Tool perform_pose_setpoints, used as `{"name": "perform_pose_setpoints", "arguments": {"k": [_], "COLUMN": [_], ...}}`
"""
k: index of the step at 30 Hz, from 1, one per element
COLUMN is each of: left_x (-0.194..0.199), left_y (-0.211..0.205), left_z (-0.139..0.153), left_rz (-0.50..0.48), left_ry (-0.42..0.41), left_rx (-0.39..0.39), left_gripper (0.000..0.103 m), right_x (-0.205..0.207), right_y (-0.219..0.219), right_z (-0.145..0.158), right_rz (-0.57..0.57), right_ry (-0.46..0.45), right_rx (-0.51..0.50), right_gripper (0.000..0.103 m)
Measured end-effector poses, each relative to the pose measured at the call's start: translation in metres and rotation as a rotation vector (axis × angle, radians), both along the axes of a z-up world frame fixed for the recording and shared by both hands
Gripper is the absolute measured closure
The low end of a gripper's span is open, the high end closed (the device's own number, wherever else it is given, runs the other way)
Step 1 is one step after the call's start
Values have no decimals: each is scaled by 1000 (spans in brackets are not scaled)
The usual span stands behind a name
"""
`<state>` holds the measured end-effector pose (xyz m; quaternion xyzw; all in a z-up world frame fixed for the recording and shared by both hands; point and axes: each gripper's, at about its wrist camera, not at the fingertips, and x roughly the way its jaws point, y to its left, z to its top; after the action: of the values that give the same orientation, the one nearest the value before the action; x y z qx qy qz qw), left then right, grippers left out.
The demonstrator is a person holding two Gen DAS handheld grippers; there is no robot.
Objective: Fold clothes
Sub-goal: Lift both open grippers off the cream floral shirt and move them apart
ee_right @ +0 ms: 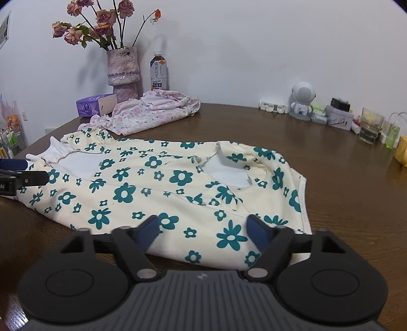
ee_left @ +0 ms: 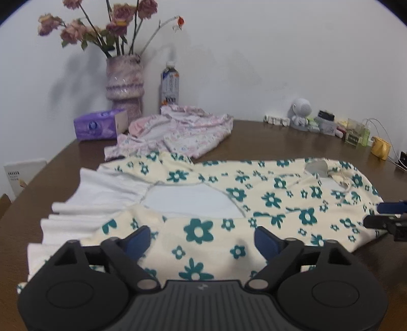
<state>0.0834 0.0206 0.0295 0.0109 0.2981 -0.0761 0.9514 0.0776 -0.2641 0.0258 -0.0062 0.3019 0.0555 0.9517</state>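
Standing by the wall, mottled vase point(ee_right: 123, 69) of dried roses point(ee_right: 101, 20); left gripper point(ee_left: 202, 238) and right gripper point(ee_right: 202, 229) both released.

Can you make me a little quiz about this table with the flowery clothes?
1. True or false: the green-flowered garment lies spread on the table.
2. What stands right beside the vase? A) a bottle B) a teapot C) a lamp
3. Fill in: the pink garment lies ____ the green-flowered one, nearer the wall.

Key: 1 true. 2 A. 3 behind.
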Motion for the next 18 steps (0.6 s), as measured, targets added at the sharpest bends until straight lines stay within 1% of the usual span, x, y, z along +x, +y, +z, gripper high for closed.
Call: {"name": "perform_pose_setpoints", "arguments": {"k": [2, 3, 5, 7, 8, 10, 11, 15, 18], "left_x": [-1, 0, 2, 5, 7, 6, 6, 6, 5], "left_y": [-1, -1, 3, 8, 10, 9, 9, 9, 10], "left_z": [-5, -7, -12, -17, -20, -22, -22, -23, -23], "left_rz": [-15, -15, -17, -15, -14, -27, -30, -41, -44], "left_ry": [7, 7, 21, 47, 60, 49, 49, 46, 43], "left_rx": [16, 22, 8, -14, -24, -5, 1, 8, 9], "left_gripper": [24, 26, 29, 34, 34, 34, 34, 34, 34], "right_x": [4, 6, 9, 12, 14, 16, 17, 16, 15], "right_y": [3, 6, 9, 11, 11, 10, 8, -2, -9], "right_z": [-2, -3, -7, -11, -13, -15, -16, -18, -17], "right_rz": [12, 19, 27, 31, 33, 26, 19, 30, 11], "right_ry": [9, 14, 27, 44, 52, 65, 70, 77, 72], "right_rx": [3, 2, -4, -14, -20, -27, -29, -28, -42], "right_gripper": [39, 41, 55, 60, 62, 64, 69, 70, 71]}}
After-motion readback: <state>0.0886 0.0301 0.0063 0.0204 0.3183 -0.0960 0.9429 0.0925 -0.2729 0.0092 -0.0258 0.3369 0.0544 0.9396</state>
